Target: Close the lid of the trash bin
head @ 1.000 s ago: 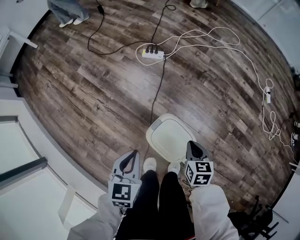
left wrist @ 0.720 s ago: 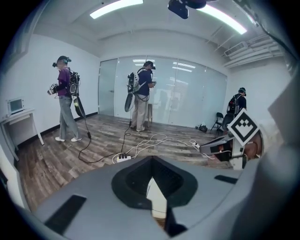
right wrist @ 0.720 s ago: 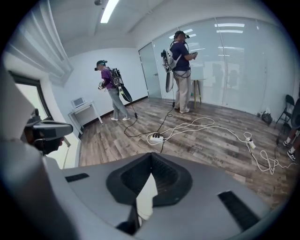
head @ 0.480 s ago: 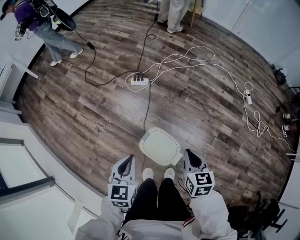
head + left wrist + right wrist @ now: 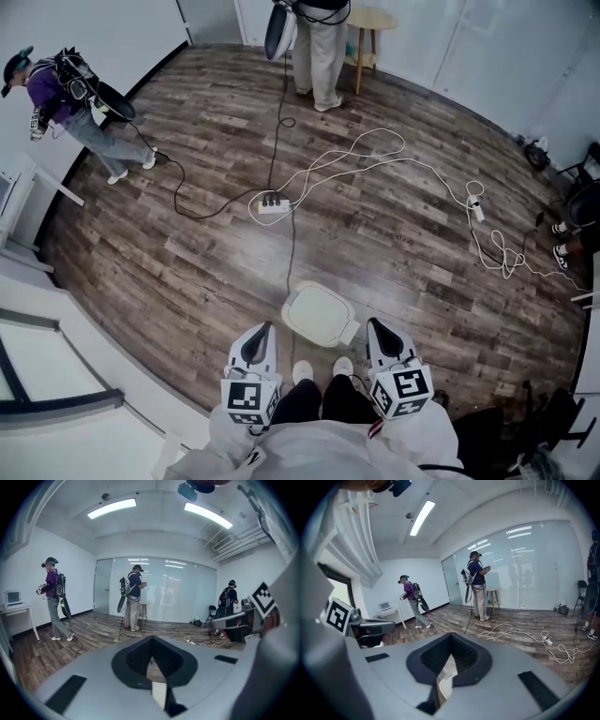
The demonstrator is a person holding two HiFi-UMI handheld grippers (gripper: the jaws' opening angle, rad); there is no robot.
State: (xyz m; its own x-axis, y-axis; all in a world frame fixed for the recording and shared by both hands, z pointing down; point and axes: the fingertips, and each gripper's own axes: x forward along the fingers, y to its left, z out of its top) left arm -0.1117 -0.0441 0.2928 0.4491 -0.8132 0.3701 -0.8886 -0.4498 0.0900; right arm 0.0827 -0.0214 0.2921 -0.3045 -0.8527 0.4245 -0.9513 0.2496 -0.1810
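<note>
**Jaws shut on nothing, lid (image 5: 317, 312) down on the trash bin (image 5: 349, 330)**

Jaws of the left gripper (image 5: 265, 328) meet at their tips, and the left gripper view shows nothing held between them. Only a thin slit of wooden floor (image 5: 187, 244) shows behind the dark pads. Jaws of the right gripper (image 5: 375, 323) are likewise pressed together at the tips and hold nothing. Through the slit behind them shows a strip of floor and a pale curved edge that cannot be identified from there.

Both grippers are held level, side by side and well apart, pointing forward. The pale trash bin stands on the floor just ahead of the tips, between the two pairs of jaws, and touches neither. Its lid lies flat on the rim. Two white shoes (image 5: 302, 372) sit between the grippers, just behind the bin.

Farther ahead of the jaws, a black cable (image 5: 292, 248) runs from beside the bin to a power strip (image 5: 273, 206). A white cable (image 5: 375, 155) loops away from the strip, ahead and to the right. Well beyond, a person in a purple top (image 5: 66, 89) stands ahead to the left. Another person (image 5: 317, 37) stands straight ahead beside a small wooden stool (image 5: 367, 23).
</note>
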